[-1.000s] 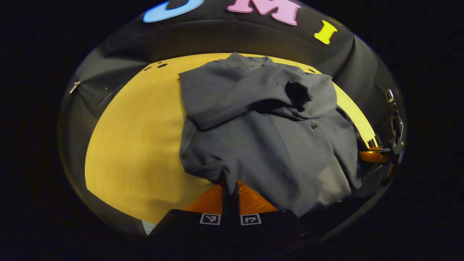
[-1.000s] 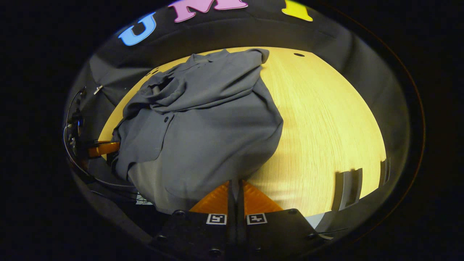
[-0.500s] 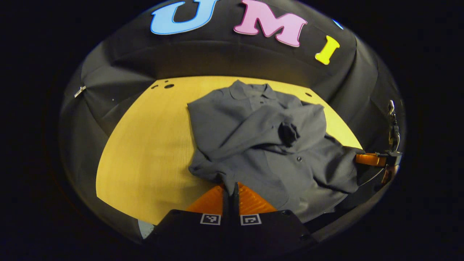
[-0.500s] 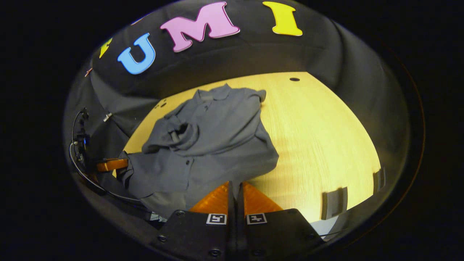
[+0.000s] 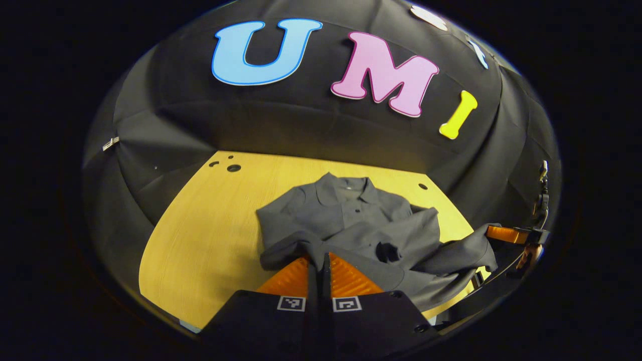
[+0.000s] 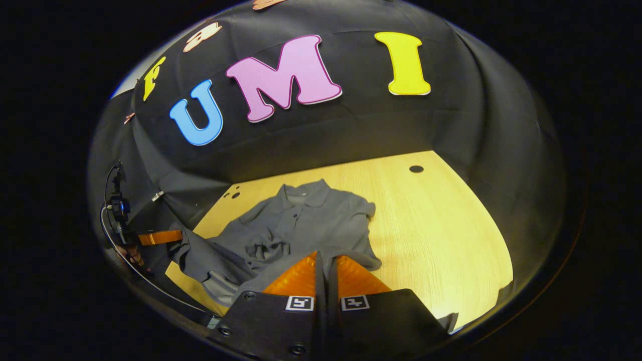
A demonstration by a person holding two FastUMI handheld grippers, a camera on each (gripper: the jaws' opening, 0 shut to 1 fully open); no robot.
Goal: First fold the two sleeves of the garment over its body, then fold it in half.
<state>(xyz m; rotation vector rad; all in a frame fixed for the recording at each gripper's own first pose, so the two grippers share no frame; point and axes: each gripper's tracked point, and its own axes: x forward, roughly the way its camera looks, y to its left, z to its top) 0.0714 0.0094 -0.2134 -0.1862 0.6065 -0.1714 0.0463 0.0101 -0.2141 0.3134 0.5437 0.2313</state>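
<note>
The grey garment (image 5: 351,220) lay on the wooden table (image 5: 200,235), its collar toward the table's far edge, a sleeve folded across its body and its near hem lifted off the tabletop. The left gripper (image 5: 319,260) had its fingers pressed together on the hem at the garment's left corner, and the right gripper (image 6: 326,263) was likewise clamped on cloth at the right corner. Each gripper also showed at the table's side edge in the other's view.

A pale wooden table (image 5: 200,225) stands against the black cloth wall (image 5: 301,125).
</note>
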